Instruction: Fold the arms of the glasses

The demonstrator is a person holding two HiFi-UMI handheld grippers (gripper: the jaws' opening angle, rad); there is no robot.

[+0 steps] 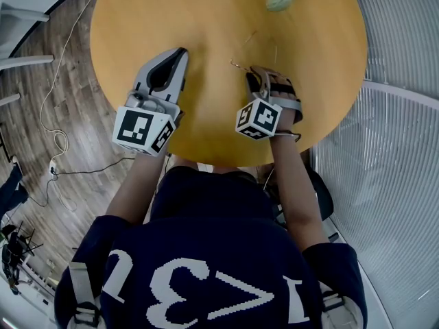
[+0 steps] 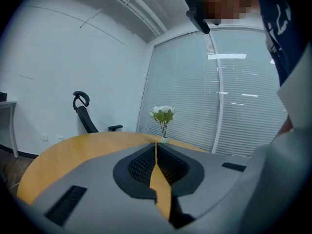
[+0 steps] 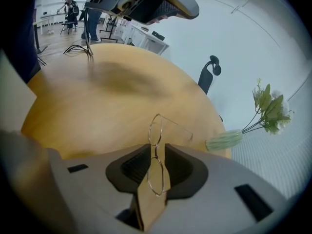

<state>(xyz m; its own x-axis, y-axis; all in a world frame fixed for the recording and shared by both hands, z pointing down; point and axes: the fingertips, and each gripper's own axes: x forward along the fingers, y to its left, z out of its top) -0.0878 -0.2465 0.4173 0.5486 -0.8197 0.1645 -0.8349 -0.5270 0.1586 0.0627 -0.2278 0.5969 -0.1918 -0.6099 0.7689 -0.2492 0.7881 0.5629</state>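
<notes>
Pinching the thin metal wire-rimmed glasses (image 3: 155, 129) at the bridge, your right hand-held gripper (image 3: 156, 147) holds them on edge over the round yellow wooden table (image 3: 97, 101), one lens ahead of its tips, one arm sticking out to its right. Expect them to be feather-light, springy and easily bent, so push each arm near its hinge with your left hand-held gripper (image 2: 156, 147), now pressed together and empty.

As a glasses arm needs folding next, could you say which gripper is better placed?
Probably left: the left gripper is shut and empty, free to push; the right gripper clamps the glasses by the bridge.
</notes>
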